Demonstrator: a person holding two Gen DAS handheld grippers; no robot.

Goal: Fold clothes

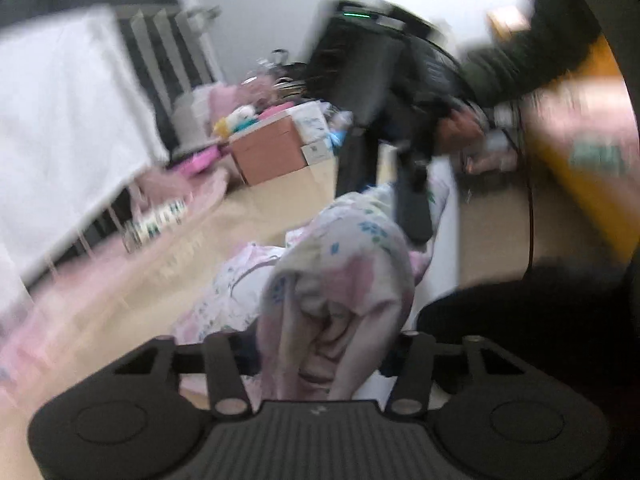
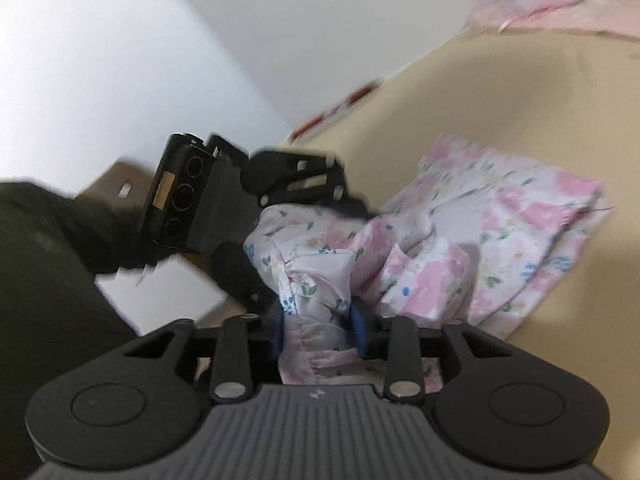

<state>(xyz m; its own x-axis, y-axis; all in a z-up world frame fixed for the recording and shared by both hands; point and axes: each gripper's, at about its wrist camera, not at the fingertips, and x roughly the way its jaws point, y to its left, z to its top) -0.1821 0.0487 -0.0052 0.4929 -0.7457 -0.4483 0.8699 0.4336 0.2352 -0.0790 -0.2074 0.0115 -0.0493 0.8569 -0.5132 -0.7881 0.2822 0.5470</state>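
A pink floral garment (image 2: 472,240) lies bunched on the beige table (image 2: 500,92). My right gripper (image 2: 320,330) is shut on a gathered edge of it; the blue fingertips (image 2: 358,326) pinch the cloth. My left gripper (image 1: 320,356) is shut on another bunch of the same garment (image 1: 340,264), which drapes over its fingers and hides them. The left gripper also shows in the right wrist view (image 2: 348,204), close beside the right one, its tips buried in cloth. The right gripper's body shows in the left wrist view (image 1: 412,184). Both views are blurred.
A brown cardboard box (image 1: 272,152) and a pile of pink things (image 1: 236,100) stand at the far end of the table. A white panel (image 1: 68,120) is at the left. More pink cloth (image 2: 560,0) lies at the table's far edge. A white wall (image 2: 160,60) is behind.
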